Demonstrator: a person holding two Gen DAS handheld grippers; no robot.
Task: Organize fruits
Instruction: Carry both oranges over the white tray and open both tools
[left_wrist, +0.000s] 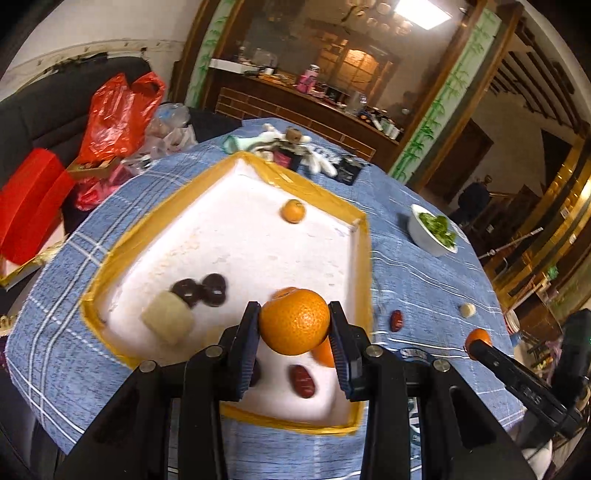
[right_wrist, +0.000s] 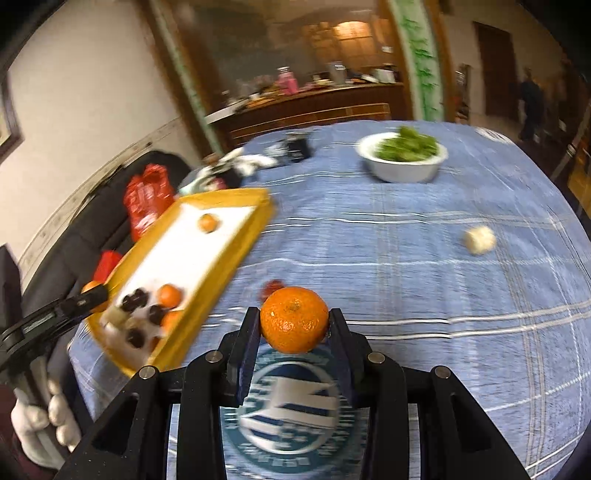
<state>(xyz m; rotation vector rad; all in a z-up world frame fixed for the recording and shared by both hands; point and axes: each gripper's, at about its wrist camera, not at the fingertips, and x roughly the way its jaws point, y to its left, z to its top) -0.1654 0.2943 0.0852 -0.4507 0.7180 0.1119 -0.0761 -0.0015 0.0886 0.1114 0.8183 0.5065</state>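
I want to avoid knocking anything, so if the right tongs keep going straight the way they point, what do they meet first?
Probably the red date, just beyond the orange held in the right tongs. Past it only bare tablecloth shows; blur makes depth uncertain.

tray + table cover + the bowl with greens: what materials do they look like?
Tray: looks like white foam, matte and slightly pitted, rim wrapped in glossy yellow tape; could be coated board.
Table cover: woven cloth, blue with white plaid lines, matte, faint wrinkles.
Bowl: smooth white, likely ceramic or melamine; motion blur leaves it open.
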